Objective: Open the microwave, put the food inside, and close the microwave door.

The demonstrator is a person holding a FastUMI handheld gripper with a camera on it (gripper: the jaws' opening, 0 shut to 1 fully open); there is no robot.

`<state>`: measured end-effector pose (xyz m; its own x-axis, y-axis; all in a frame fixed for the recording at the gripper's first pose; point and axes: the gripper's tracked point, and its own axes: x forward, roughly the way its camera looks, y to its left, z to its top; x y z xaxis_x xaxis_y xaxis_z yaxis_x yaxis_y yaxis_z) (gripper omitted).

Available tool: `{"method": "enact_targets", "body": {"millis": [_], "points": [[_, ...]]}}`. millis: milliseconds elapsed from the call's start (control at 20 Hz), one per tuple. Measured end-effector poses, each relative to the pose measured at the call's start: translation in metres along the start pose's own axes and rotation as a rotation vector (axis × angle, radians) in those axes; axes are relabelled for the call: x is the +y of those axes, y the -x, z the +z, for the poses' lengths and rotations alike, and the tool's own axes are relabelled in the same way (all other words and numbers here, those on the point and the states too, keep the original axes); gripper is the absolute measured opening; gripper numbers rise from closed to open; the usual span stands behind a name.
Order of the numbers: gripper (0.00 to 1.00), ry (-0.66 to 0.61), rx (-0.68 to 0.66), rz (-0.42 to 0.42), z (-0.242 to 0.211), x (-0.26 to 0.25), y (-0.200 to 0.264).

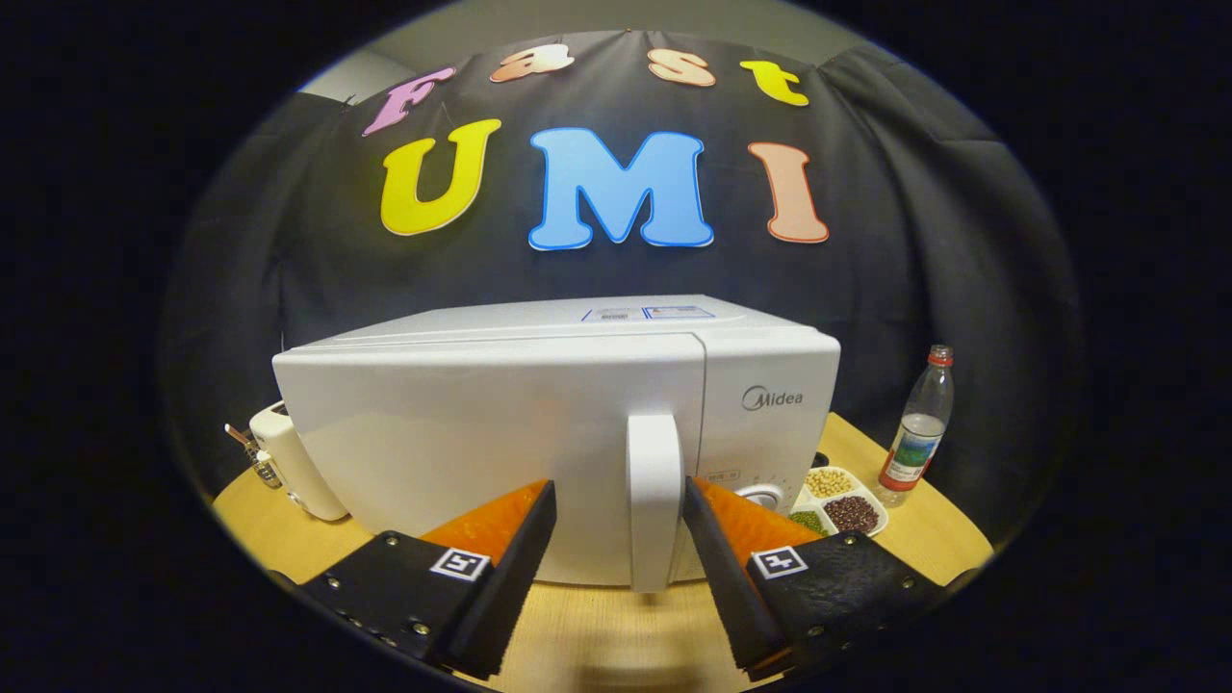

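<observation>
The tongs (619, 500) are standing wide apart, straddling the upright door handle (654, 500) of the white microwave (539, 423). The handle is sitting between the two fingers, much closer to the right one; whether that finger is touching it is hard to tell at this angle, and the left finger is staying clear of it. The microwave is resting on the wooden desk (616, 635) at twelve o'clock from the tongs, its door (481, 452) lying flush with the body, so it is looking closed. To the door's right, at about two o'clock, the control panel (765, 433) is showing. A divided white dish (835, 500) holding pale, dark and green beans is sitting on the desk at three o'clock from the handle, just beside the microwave's lower right corner. Beyond the dish, a clear bottle (919, 428) with a red cap is standing upright. At nine o'clock, a cream-coloured appliance (289, 462) is peeking out from behind the microwave's left side.
</observation>
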<state>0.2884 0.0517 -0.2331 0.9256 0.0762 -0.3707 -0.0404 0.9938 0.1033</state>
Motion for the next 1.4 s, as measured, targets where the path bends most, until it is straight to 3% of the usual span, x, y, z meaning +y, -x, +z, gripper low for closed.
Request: {"method": "enact_targets", "body": {"millis": [50,100,200,300,350,450,900,1050,1400], "points": [[0.77,-0.011,0.021,-0.015,-0.005,-0.003,-0.002],[0.61,-0.021,0.034,-0.021,-0.008,-0.004,-0.002],[0.55,0.004,0.03,-0.061,-0.008,-0.015,-0.004],[0.27,-0.002,0.03,-0.042,-0.009,-0.012,-0.006],[0.26,0.002,0.029,-0.035,-0.008,-0.011,-0.004],[0.12,0.026,0.036,-0.015,-0.007,-0.008,-0.002],[0.12,0.07,0.068,0.013,-0.01,-0.006,0.007],[0.12,0.153,0.028,0.011,-0.018,0.002,0.04],[0.12,0.099,0.098,0.062,-0.039,0.024,0.093]]}}
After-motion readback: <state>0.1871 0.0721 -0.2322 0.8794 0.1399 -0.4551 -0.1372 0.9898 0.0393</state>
